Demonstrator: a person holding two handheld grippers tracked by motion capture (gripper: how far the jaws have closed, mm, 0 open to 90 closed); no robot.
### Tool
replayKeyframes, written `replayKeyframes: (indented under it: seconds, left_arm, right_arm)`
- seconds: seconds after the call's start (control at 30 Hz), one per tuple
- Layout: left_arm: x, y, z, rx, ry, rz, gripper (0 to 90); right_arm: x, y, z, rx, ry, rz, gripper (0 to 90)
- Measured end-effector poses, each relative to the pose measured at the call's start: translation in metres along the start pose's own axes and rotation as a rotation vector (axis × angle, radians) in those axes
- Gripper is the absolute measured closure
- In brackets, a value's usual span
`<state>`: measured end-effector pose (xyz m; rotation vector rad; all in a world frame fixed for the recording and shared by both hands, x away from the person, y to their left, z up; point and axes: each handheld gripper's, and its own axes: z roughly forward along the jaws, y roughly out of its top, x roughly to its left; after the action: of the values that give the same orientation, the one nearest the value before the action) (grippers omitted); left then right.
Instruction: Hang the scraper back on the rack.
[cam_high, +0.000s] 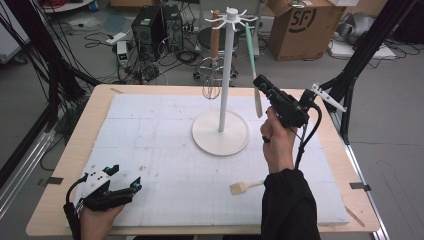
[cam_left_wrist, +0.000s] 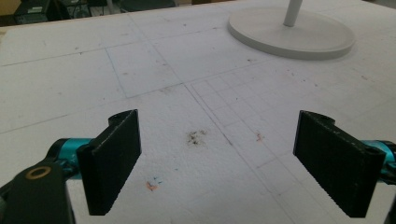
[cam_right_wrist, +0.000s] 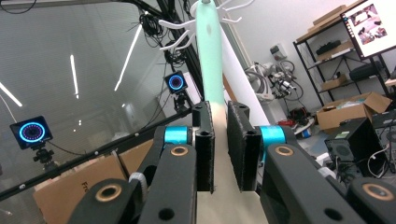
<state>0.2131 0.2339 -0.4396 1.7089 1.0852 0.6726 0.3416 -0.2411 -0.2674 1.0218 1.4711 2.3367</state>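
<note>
High view: right gripper (cam_high: 261, 82) grips the mint-handled spatula (cam_high: 253, 70) hanging from the white rack (cam_high: 223, 70); left gripper (cam_high: 125, 179) rests low on the tabletop (cam_high: 165, 165). Left gripper view — fingers (cam_left_wrist: 116, 158) wide apart, nothing between. Right gripper view — fingers (cam_right_wrist: 204, 149) clamped on the spatula's neck.

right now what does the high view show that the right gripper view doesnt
The high view takes in the table, the whisk hanging on the stand, the small brush lying near the front edge, and the left gripper, jaws open over the white mat. The right gripper view adds a close look at the black pads shut on the spatula, just below its mint handle, plus shelves and a screen behind. Both share the right gripper, the spatula and the stand's white hooks.
</note>
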Motion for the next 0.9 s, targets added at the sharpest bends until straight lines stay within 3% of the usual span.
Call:
replayKeyframes:
  seconds: [0.37, 0.5, 0.67, 0.9]
  left_arm:
    - [0.0, 0.0, 0.0, 0.0, 0.0, -0.002, 15.8]
    - [0.0, 0.0, 0.0, -0.002, 0.003, 0.0, 15.8]
    - [-0.001, 0.0, 0.0, 0.002, 0.0, 0.005, 15.8]
    - [-0.002, 0.0, 0.0, -0.001, -0.003, 0.004, 15.8]
  right_arm:
    - [0.001, -0.004, 0.002, 0.015, 0.001, 0.015, 80.1]
    - [0.0, -0.003, 0.001, 0.008, -0.007, 0.01, 67.2]
    - [0.004, -0.003, -0.001, 0.042, -0.049, -0.037, 55.9]
    - [0.011, -0.004, -0.009, 0.07, -0.044, -0.076, 54.7]
